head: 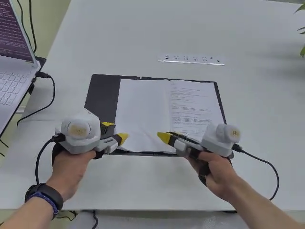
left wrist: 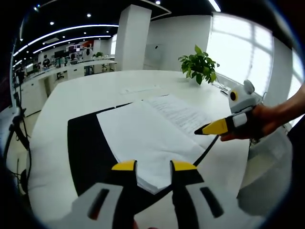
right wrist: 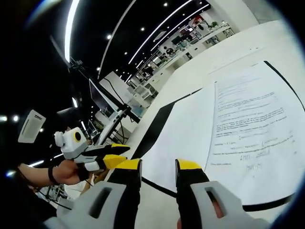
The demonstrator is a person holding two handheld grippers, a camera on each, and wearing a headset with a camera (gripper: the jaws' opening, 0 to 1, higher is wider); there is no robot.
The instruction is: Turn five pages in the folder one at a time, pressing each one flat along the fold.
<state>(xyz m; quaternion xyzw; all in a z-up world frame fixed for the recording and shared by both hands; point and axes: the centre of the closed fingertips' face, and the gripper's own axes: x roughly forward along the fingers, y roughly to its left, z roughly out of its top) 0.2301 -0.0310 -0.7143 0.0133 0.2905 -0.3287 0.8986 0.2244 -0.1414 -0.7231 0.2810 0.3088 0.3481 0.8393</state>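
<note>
A black folder (head: 102, 98) lies open on the white table, with a blank page (head: 143, 112) left of the fold and a printed page (head: 193, 107) right of it. My left gripper (head: 121, 138) hovers at the folder's near left edge, open, with nothing between its fingers (left wrist: 153, 166). From the other side, my right gripper (head: 163, 137) points in over the near edge of the printed page, also open and empty (right wrist: 158, 164). The two tips face each other a short way apart. In the left gripper view the right gripper (left wrist: 209, 128) shows above the page corner.
A laptop (head: 12, 62) sits at the far left edge with a black cable (head: 45, 102) trailing toward the folder. A socket strip (head: 190, 59) is set into the table behind the folder. A potted plant (left wrist: 199, 67) stands at the far right. Each gripper trails a cable.
</note>
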